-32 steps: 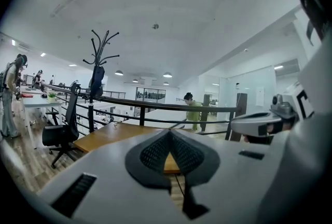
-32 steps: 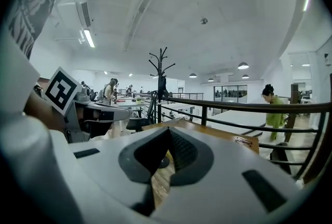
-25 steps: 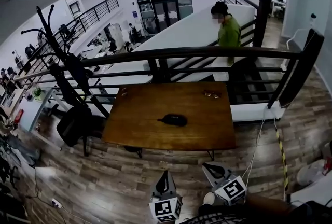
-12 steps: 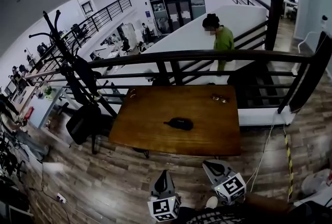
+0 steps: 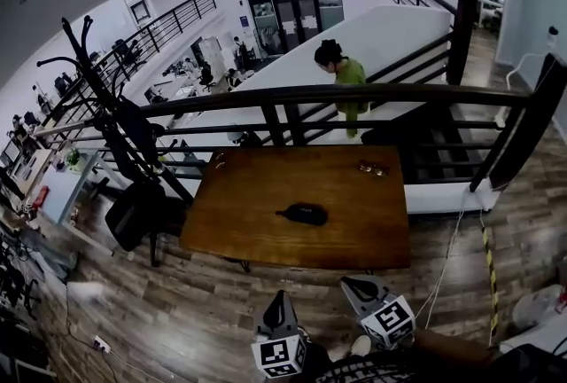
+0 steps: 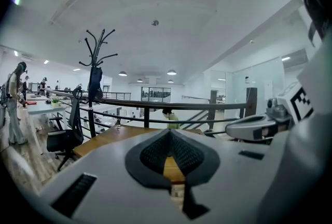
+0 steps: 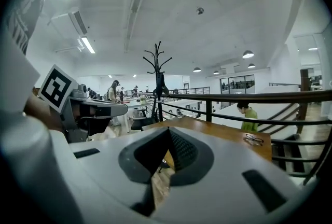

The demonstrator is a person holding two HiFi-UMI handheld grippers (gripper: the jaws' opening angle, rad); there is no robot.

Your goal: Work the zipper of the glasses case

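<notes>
Black oval glasses case [image 5: 301, 214]: lying near the middle of the brown wooden table [image 5: 232, 217], well apart from both claws | left claw [image 5: 280, 300]: jaws pressed together, holding nothing | right claw [image 5: 356, 285]: jaws pressed together, holding nothing; both claws short of the table's near edge | dark-framed spectacles [image 5: 372, 167]: table's far right part

My right gripper [image 7: 167, 134] has both jaws pressed together, with nothing between them. Beyond the tips lies a wooden table [image 7: 218, 132], and a pair of glasses [image 7: 254, 139] rests on its far right part. Behind the table runs a dark railing [image 7: 259, 97], and a person in green [image 7: 249, 115] stands past it. The left gripper [image 7: 122, 109] hangs at my left, and a coat stand [image 7: 157, 70] is far behind.
</notes>
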